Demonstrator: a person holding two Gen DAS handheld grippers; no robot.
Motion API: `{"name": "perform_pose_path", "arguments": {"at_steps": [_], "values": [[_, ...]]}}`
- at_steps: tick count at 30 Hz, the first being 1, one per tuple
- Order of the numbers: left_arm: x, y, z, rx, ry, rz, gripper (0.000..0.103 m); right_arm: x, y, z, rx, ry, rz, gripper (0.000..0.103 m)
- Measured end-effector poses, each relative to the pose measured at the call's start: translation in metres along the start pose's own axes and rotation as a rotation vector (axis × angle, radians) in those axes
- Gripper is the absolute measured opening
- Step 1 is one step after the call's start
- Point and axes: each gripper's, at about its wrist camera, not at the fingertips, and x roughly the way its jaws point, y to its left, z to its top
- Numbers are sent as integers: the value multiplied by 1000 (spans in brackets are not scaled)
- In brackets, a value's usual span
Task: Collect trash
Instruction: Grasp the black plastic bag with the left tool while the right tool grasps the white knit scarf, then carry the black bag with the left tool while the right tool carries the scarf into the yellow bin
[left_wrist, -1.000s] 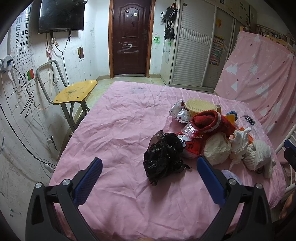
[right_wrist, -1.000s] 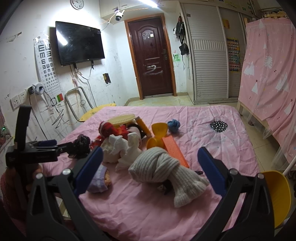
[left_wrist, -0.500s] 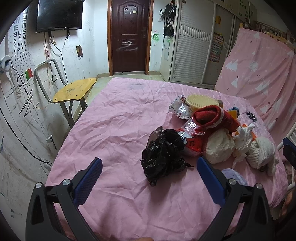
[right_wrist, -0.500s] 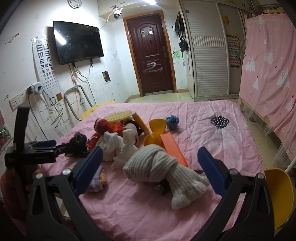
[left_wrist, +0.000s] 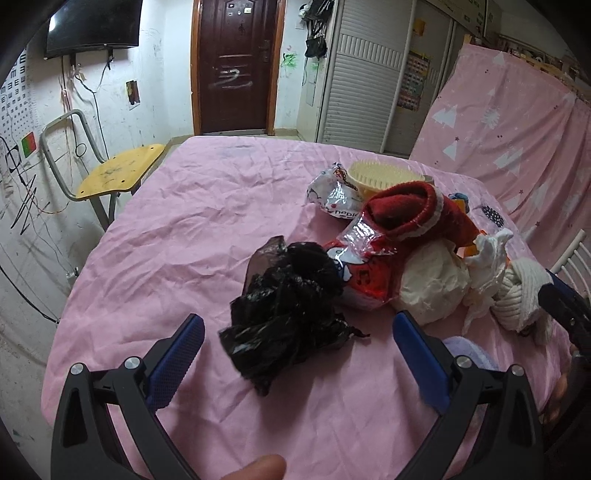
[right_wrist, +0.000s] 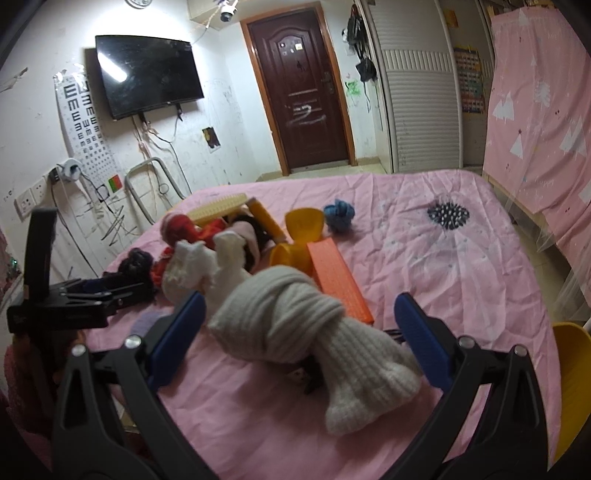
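Observation:
A crumpled black plastic bag lies on the pink table cover, just ahead of my open, empty left gripper. Behind it lie a red and clear snack wrapper, a silver wrapper and a crumpled cream paper ball. My right gripper is open and empty, with a rolled white knit hat between its fingers. The left gripper also shows in the right wrist view, at the left beside the black bag.
A red fleece hat, a cream brush, white cloth, an orange box, yellow scoops, a blue yarn ball and a black spiky disc crowd the table. A yellow chair stands at the left.
Both grippers have moved forward and lower toward the table. The black bag and the white hat now sit nearer and larger. Nothing was grasped.

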Motion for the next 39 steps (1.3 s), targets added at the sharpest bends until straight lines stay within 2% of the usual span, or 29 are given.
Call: {"name": "perform_pose_path", "arguments": {"at_steps": [1,3,4,5,6,8,9,10,13,16,22,29,34,39], "values": [[2,0,0,-3,-4,-4,91,2,0,1,-1,6,8,98],[6,3,2,-25,3,-25,74,5,-1,2,-10,13,19,98],[8,4,3,-34,0,-22,70,6,0,3,-19,19,17,98],[8,6,4,-37,-11,-6,50,8,1,3,-27,25,13,98],[9,7,4,-38,-12,10,39,9,2,3,-39,33,4,98],[9,10,4,-47,-13,12,30,10,5,2,-61,43,-3,97],[9,13,4,-53,-14,4,28,10,6,1,-71,41,-9,85],[9,14,5,-56,-14,0,27,10,7,-1,-79,41,-10,77],[10,18,5,-64,-17,-5,24,9,12,-3,-115,40,-2,68],[6,18,6,-74,-30,-16,22,8,16,-5,-158,43,-8,64],[-14,17,7,-74,-115,13,22,-7,23,-6,-201,-38,-23,60],[-47,-10,20,-27,-208,0,22,-42,1,9,-122,-170,-24,60],[-65,-65,38,65,-248,-91,22,-81,-51,13,5,-268,-120,61],[-67,-136,50,146,-217,-247,22,-120,-109,5,131,-338,-261,61]]}}
